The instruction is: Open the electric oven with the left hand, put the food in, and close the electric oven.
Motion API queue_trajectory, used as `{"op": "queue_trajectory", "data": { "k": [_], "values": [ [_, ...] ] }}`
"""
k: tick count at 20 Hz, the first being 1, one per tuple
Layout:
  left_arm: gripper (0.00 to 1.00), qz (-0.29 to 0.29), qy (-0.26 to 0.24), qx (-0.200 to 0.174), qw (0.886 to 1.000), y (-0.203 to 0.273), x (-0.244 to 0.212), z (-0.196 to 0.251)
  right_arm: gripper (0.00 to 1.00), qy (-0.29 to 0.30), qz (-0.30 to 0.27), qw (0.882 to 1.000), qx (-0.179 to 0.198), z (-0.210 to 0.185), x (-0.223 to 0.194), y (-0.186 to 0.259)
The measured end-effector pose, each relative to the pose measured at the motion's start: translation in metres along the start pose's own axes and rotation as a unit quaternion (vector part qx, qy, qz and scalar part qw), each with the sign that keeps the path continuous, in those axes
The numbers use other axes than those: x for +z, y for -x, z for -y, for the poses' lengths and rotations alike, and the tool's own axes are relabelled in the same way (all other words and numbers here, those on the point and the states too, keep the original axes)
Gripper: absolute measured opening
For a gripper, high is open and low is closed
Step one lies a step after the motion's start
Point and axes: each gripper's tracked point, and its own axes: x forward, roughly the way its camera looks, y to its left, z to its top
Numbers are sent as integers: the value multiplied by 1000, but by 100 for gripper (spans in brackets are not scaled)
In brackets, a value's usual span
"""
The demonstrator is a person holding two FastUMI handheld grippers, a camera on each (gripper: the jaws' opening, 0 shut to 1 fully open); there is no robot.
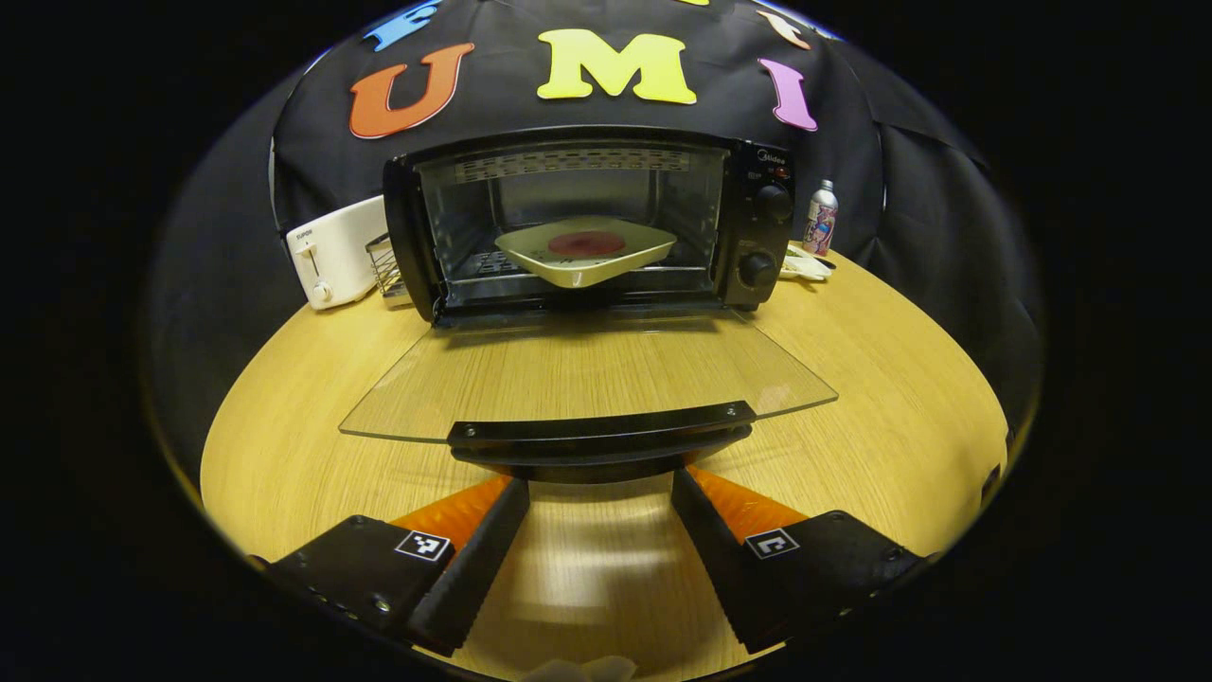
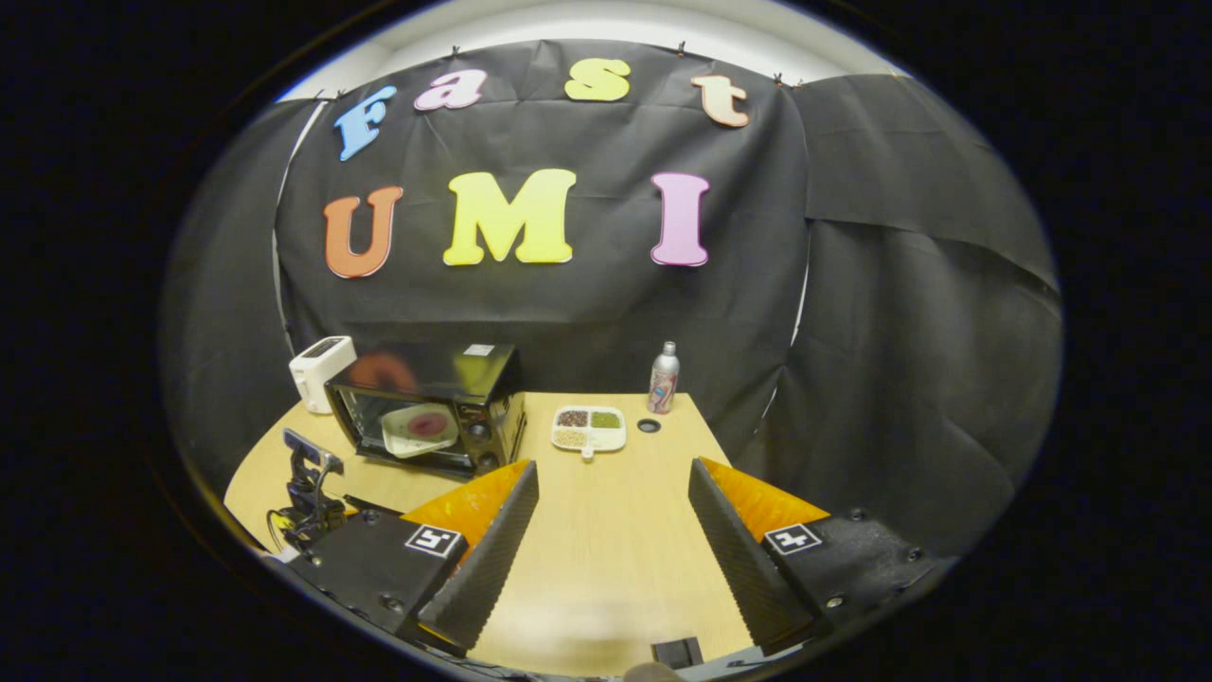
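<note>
1. Straight ahead in the left gripper view, the electric oven [image 1: 587,223] stands at the back of the wooden counter [image 1: 881,436], black-cased, with two round knobs [image 1: 773,203] stacked on its right-hand panel.
2. Its glass door [image 1: 587,374] is dropped fully open and lies roughly level over the counter, the dark handle [image 1: 601,431] along its near edge.
3. Inside, on the rack, sits a pale square plate [image 1: 587,251] carrying a flat dark-red round of food [image 1: 586,243].
4. The left tool [image 1: 600,483] is spread wide with nothing gripped; its fingers sit just below the door handle, one to each side, and contact cannot be judged.
5. A white toaster [image 1: 333,251] stands to the oven's left, a small bottle [image 1: 820,218] to its right.
6. Next, in the right gripper view, the oven [image 2: 431,407] sits far off at the counter's left, the plate [image 2: 419,428] visible in its front.
7. The right tool [image 2: 613,474] is spread wide and holds nothing, above bare counter.
8. A white divided dish [image 2: 589,428] lies right of the oven, with the bottle [image 2: 664,378] beyond it.
</note>
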Motion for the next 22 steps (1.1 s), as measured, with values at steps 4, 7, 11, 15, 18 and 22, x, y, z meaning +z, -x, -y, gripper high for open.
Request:
{"op": "queue_trajectory", "data": {
  "k": [4,7,11,15,18,22],
  "values": [
    [97,17,0,4,1000,6,23,-6,100,-13,-5,1000,11,-6,-2,-10],
    [97,34,-8,6,999,10,47,-10,96,-17,-1,1000,14,-6,-1,-15],
    [97,58,-14,7,998,14,78,-15,96,-32,-3,999,16,-4,-5,-19],
    [96,72,-16,12,997,16,99,-20,96,-36,-11,999,12,-1,-11,-22],
    [97,86,-19,14,996,14,118,-24,100,-38,-14,999,9,2,-11,-24],
    [97,112,-29,17,993,5,155,-28,96,-37,-13,999,7,4,-9,-27]
  ]
}}
